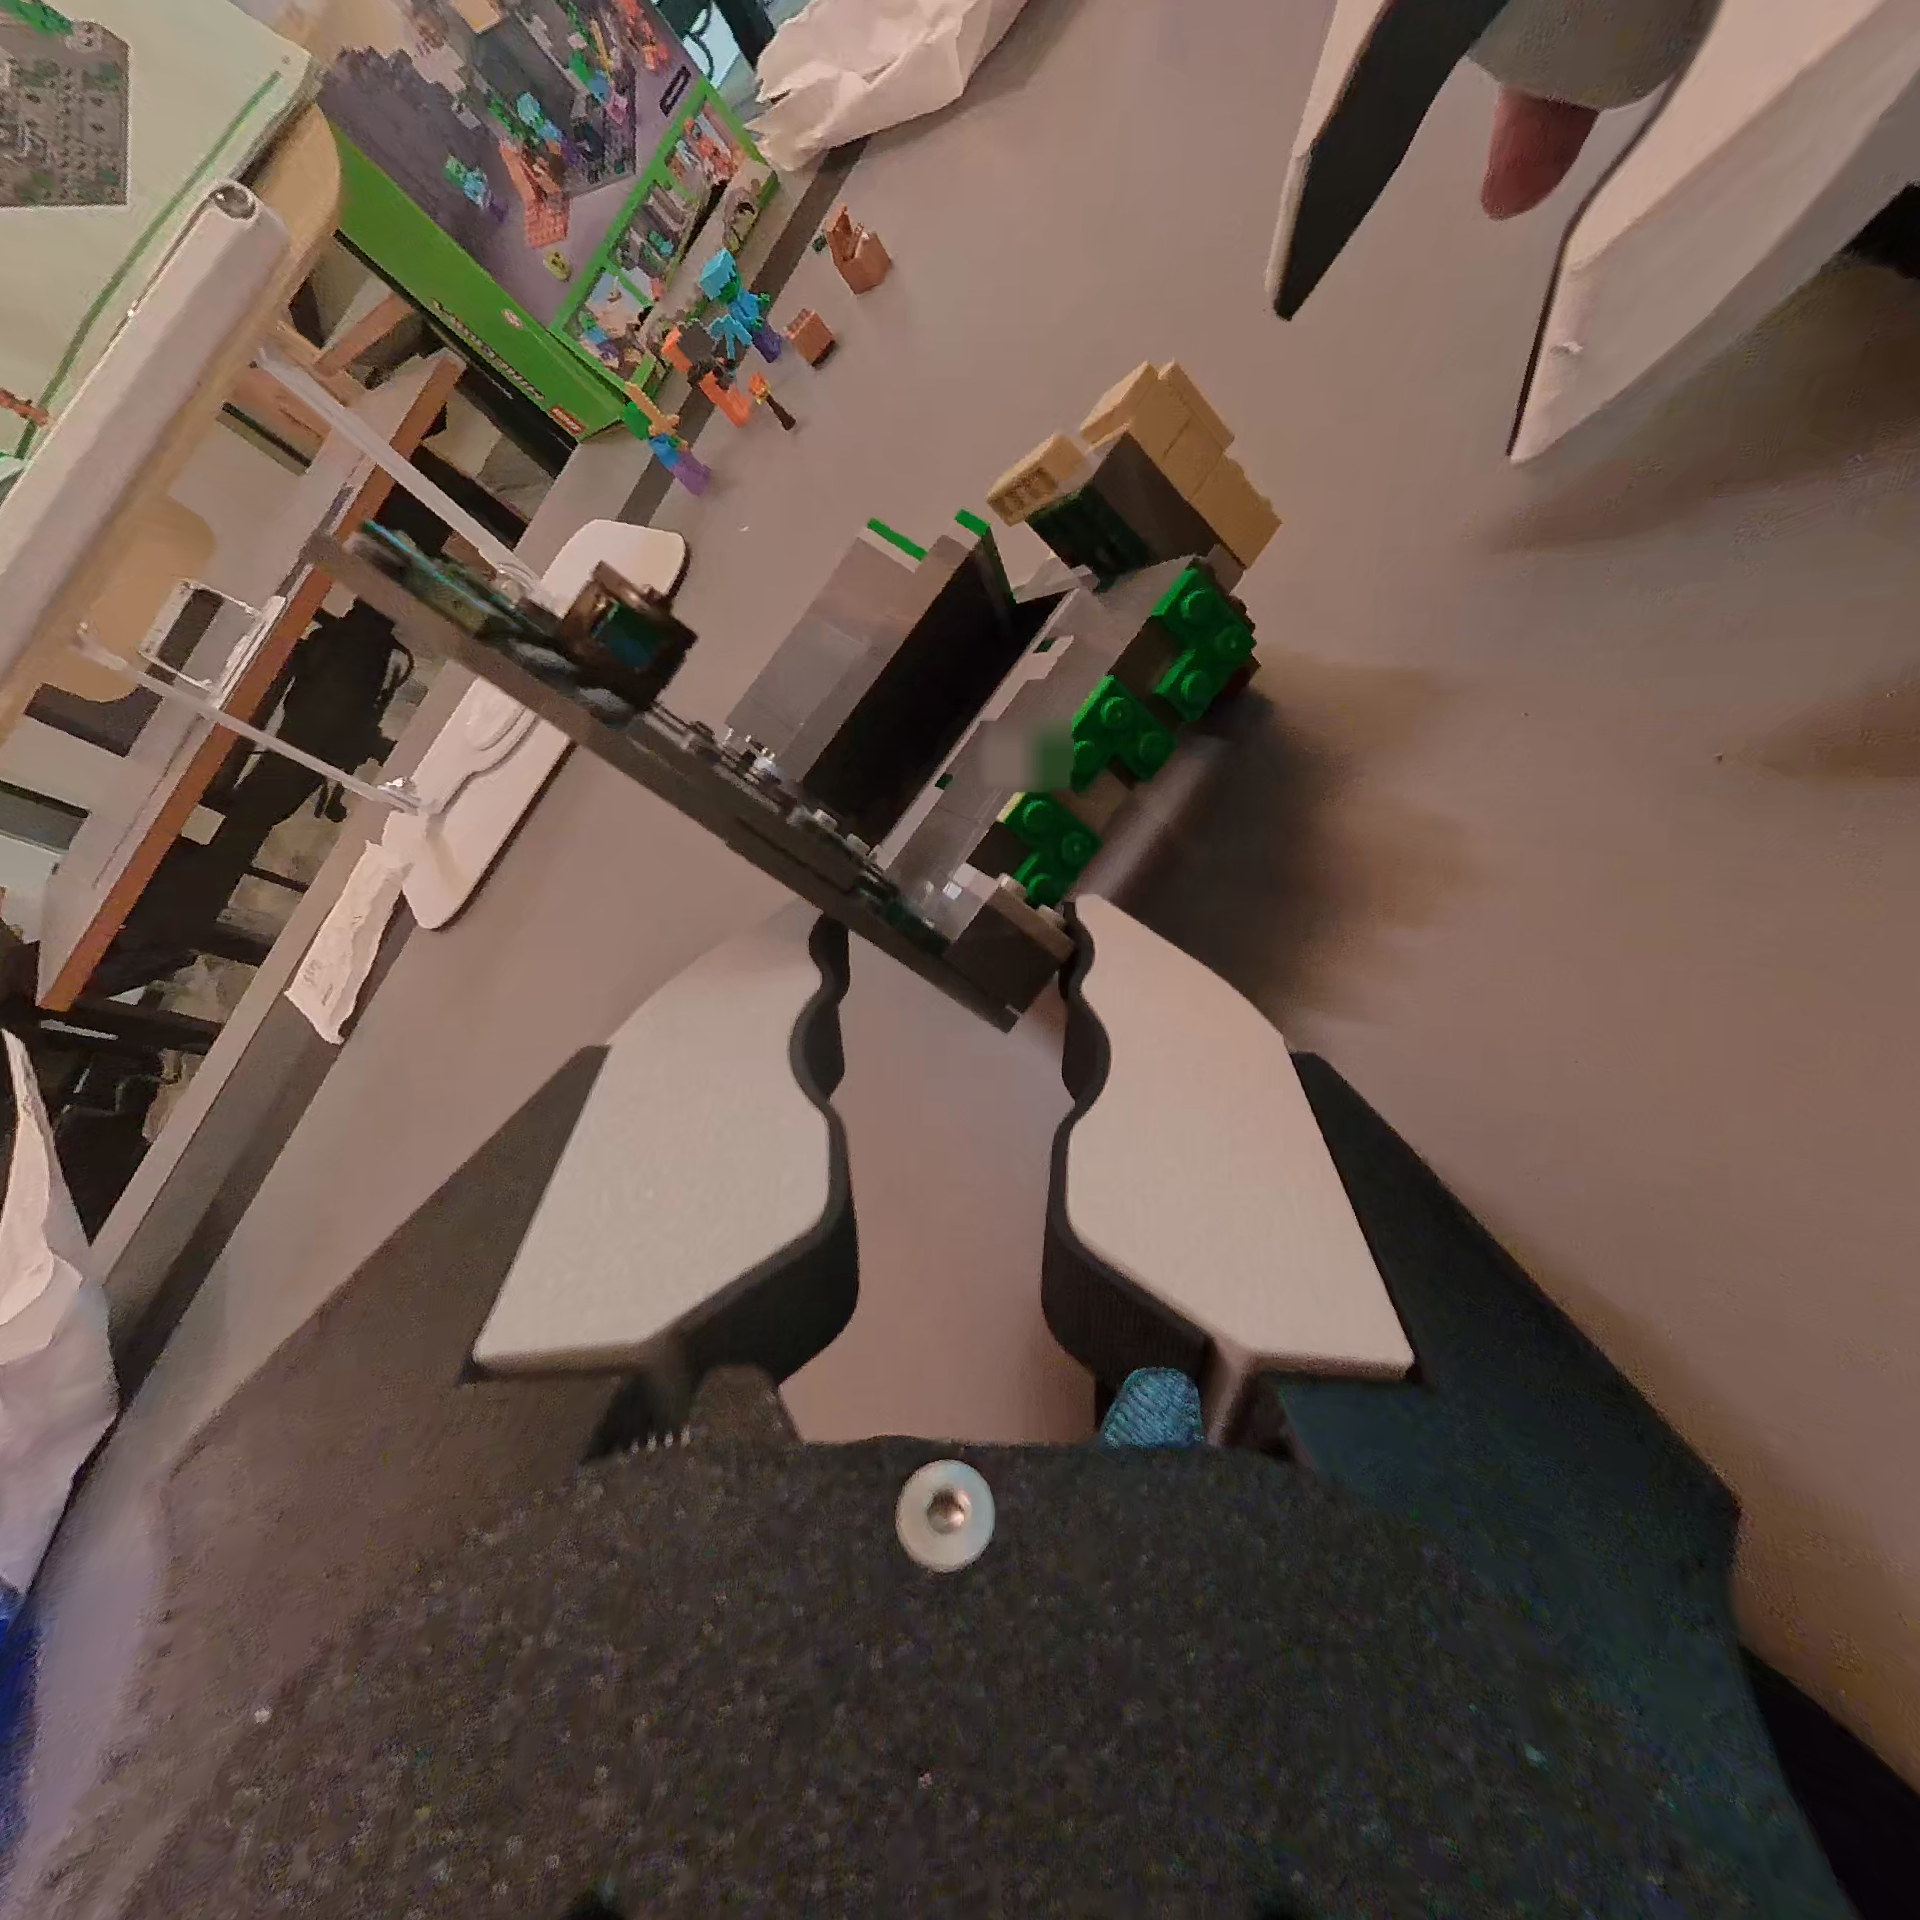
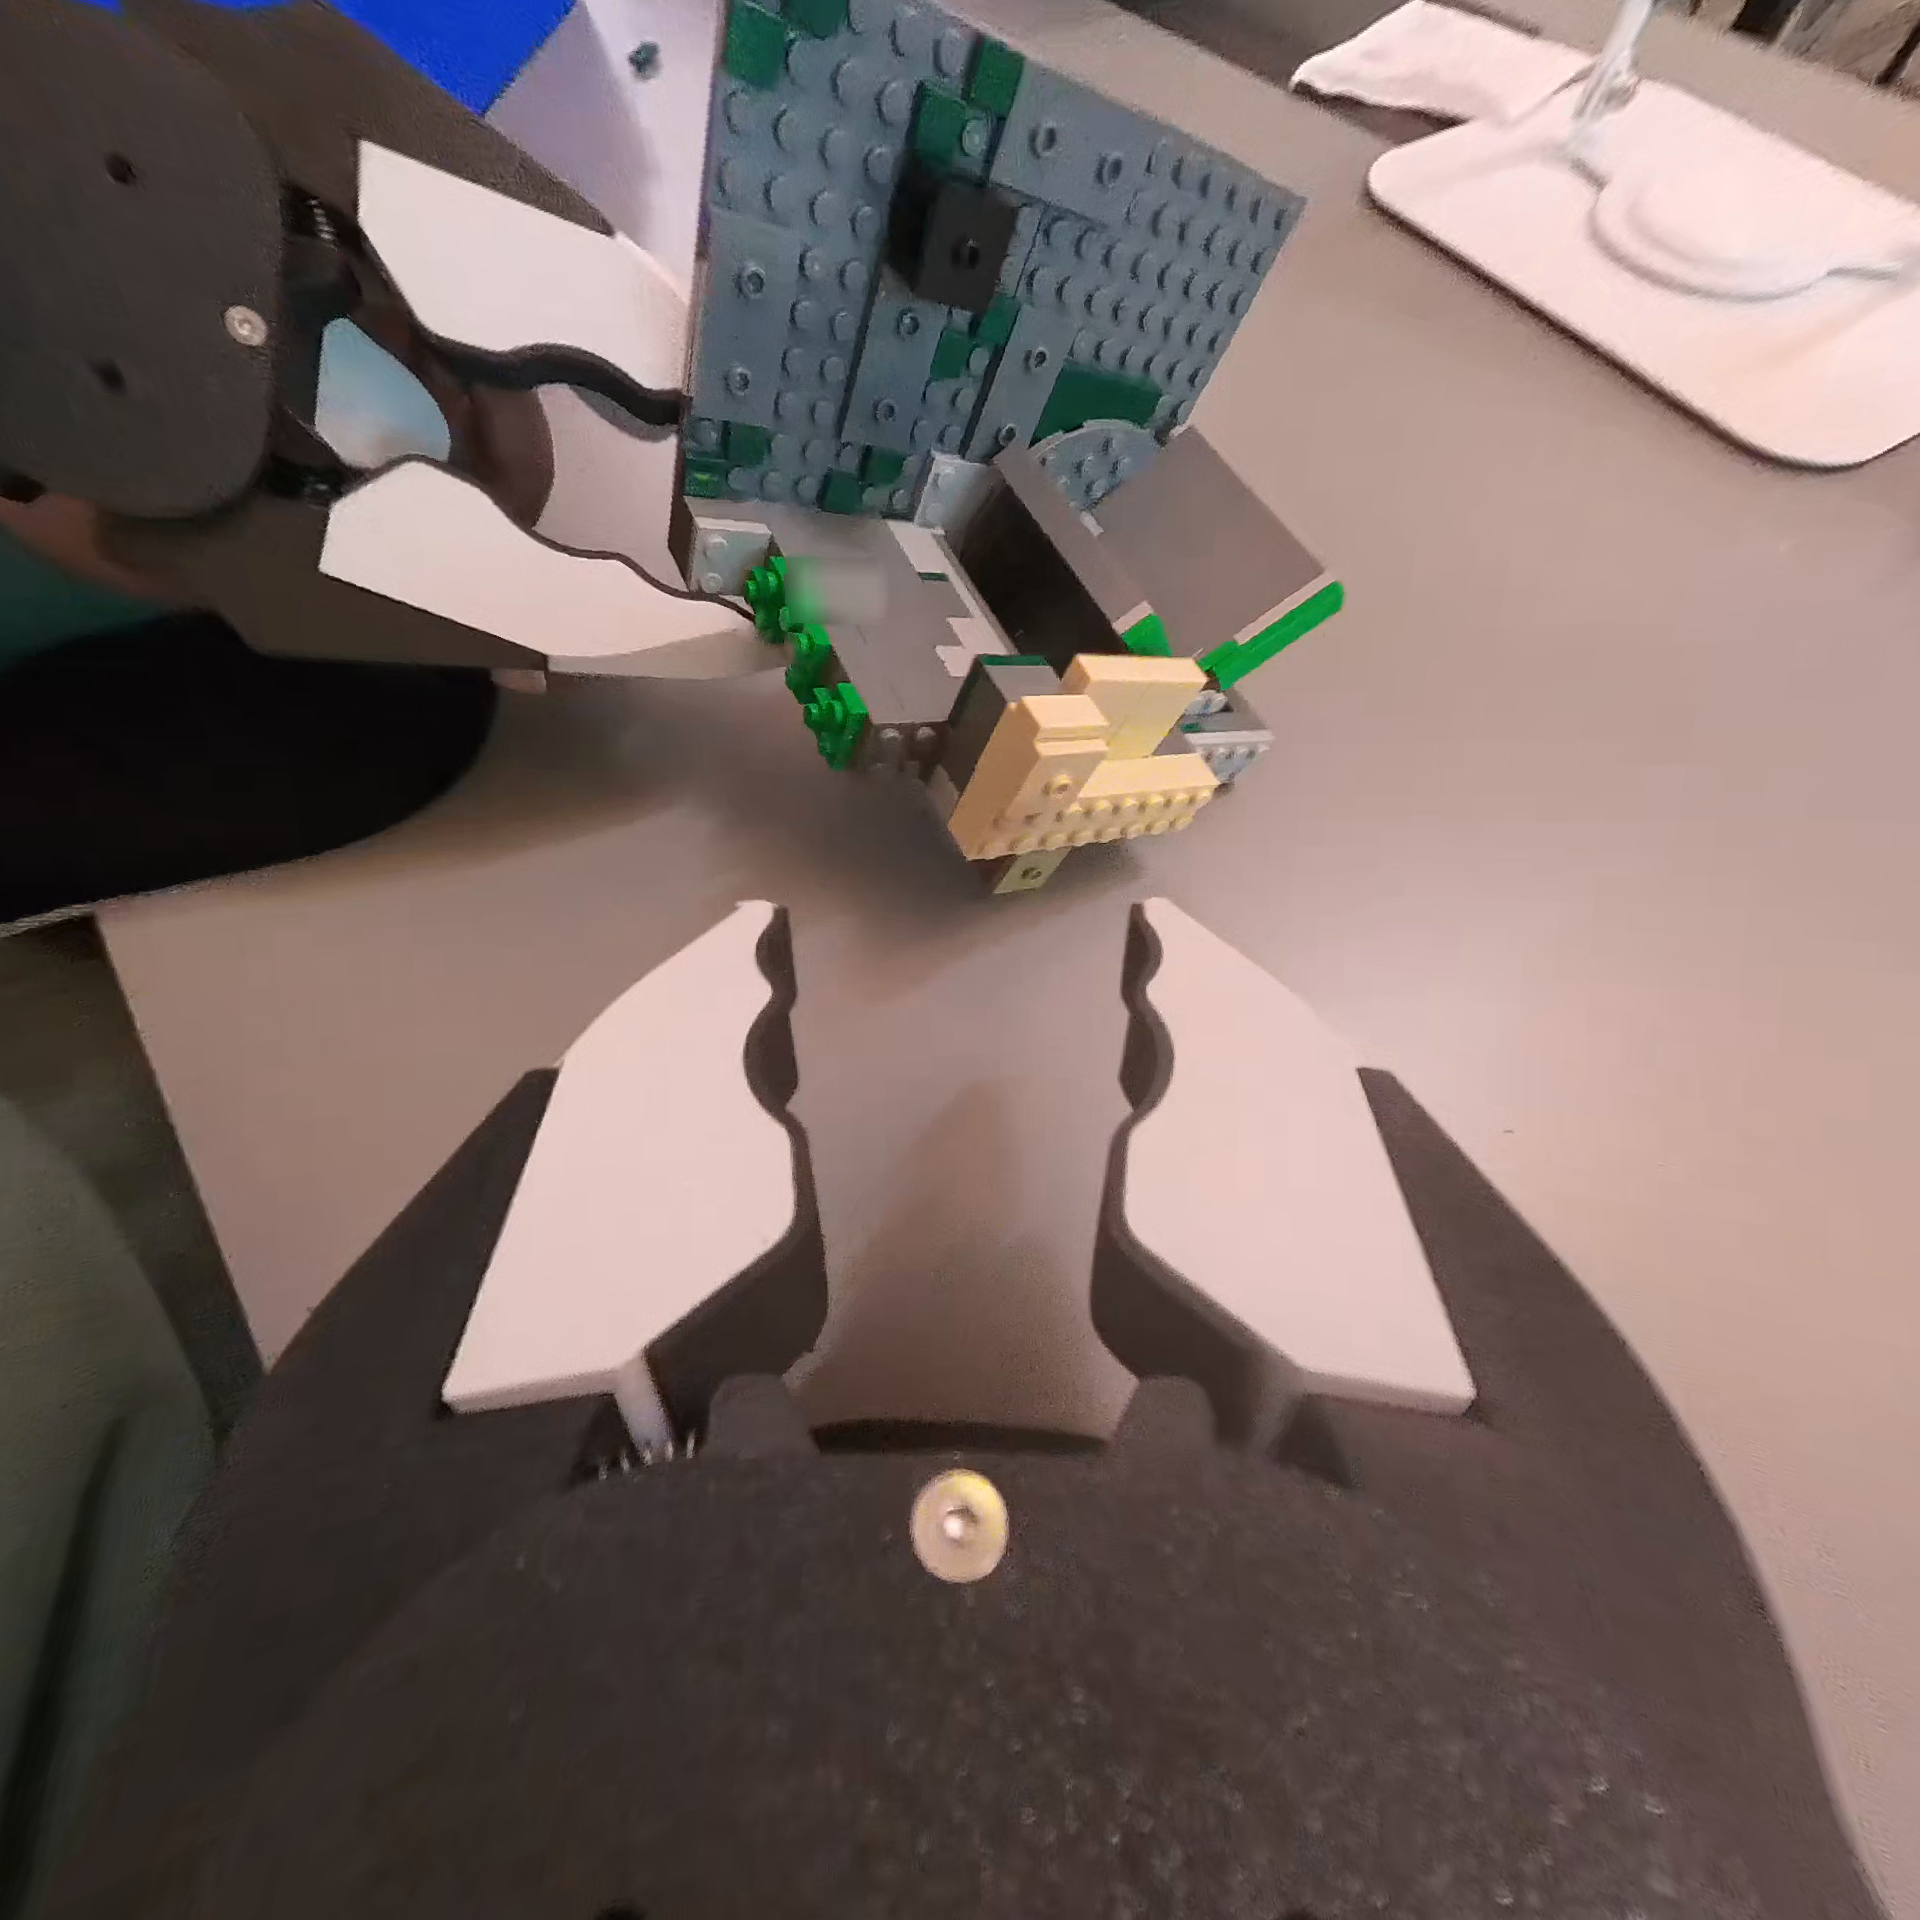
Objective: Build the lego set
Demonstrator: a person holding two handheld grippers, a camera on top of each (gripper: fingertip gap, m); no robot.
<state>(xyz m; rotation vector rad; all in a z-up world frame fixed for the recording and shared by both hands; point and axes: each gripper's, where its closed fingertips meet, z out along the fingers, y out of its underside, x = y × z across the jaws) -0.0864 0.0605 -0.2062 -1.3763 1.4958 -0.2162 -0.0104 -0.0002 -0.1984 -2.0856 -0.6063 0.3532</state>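
Observation:
The lego build (image 2: 987, 416) is a grey studded baseplate with grey walls, green bricks and a tan block (image 2: 1091, 769). It stands tipped on its side on the grey table. My left gripper (image 1: 951, 935) is shut on the baseplate's corner (image 1: 997, 956) and holds it tilted; it also shows in the right wrist view (image 2: 686, 499) at the plate's left edge. My right gripper (image 2: 956, 925) is open and empty, a short way in front of the tan block. Its fingers (image 1: 1340, 156) show at the top right of the left wrist view.
The green lego box (image 1: 540, 208) and several small loose figures and pieces (image 1: 727, 353) lie at the far table edge. A white stand base (image 2: 1683, 260) sits at the right. Crumpled white paper (image 1: 873, 62) lies beyond the box.

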